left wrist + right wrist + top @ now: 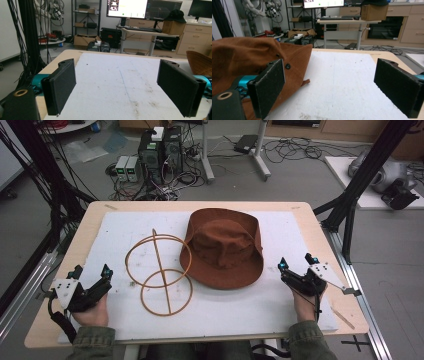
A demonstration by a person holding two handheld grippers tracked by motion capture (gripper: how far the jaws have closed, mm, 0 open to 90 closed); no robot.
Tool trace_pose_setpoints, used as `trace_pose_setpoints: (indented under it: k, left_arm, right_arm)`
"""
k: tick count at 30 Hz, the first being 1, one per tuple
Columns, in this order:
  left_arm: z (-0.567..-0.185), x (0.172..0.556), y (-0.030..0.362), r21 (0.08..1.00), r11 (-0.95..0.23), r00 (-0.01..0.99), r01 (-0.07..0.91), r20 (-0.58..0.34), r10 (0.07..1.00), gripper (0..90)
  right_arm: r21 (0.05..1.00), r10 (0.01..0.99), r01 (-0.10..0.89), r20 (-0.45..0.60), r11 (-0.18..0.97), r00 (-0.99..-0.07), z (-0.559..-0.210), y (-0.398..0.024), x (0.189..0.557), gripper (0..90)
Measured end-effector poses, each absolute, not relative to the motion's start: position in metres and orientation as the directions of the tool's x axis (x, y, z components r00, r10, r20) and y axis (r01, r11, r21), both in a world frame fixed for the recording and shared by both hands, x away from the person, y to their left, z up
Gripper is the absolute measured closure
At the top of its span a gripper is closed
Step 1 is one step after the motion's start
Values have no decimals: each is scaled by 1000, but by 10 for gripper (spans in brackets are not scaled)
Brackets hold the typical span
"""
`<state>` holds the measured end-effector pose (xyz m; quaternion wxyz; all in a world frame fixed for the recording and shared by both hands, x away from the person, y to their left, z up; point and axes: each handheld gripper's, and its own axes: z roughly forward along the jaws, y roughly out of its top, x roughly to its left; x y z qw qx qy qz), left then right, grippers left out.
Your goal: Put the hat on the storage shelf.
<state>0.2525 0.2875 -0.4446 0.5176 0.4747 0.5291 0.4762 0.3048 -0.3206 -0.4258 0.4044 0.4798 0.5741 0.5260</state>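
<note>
Near the middle of the white foam mat [240, 310] that covers the wooden worktop [320, 235], a rust-brown brimmed fabric hat [225, 247] lies crown up. The right gripper [296, 262] rests at the mat's right side, just beside the hat's brim and not touching it; its fingers [268, 87] are spread wide with nothing between them. The left gripper [92, 272] sits at the mat's left side, well apart from the hat, its fingers [60, 88] likewise spread and holding nothing. Between the left gripper and the hat lies a tan wire frame of two rings joined by a straight rod [160, 272]; its larger ring reaches the hat's brim.

The hat is soft and creased, with a dented crown and a wide, floppy brim. From the right gripper view, the brim shows close up at the left, behind the left finger, with two small dark snaps or eyelets near its edge. The high view alone gives the hat's whole outline and the frame beside it. The left gripper view looks along bare mat, with a small part of a brown woven thing [200, 62] at its right edge.
</note>
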Motion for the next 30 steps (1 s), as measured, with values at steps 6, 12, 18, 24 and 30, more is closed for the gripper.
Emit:
trace_pose_setpoints:
  k: [6, 12, 18, 24, 30]
  left_arm:
    - [-445, 252, 287, 995, 99, -11, 10, -99, 995, 158]
    - [-444, 251, 287, 994, 106, -16, 8, -106, 994, 158]
    - [-445, 251, 290, 994, 110, -23, 8, -110, 994, 158]
    - [-445, 252, 291, 993, 118, -21, 10, -118, 993, 158]
    - [-446, 252, 292, 993, 122, -22, 10, -121, 992, 158]
  right_arm:
    - [995, 978, 92, 50, -32, -203, -410, -322, 313, 92]
    - [998, 975, 61, 24, -11, -220, -381, -321, 330, 91]
    - [998, 967, 56, 11, 3, -253, -358, -315, 350, 92]
    - [998, 954, 58, -20, 39, -298, -344, -302, 369, 92]
    - [992, 935, 115, -3, 47, -356, -348, -294, 390, 92]
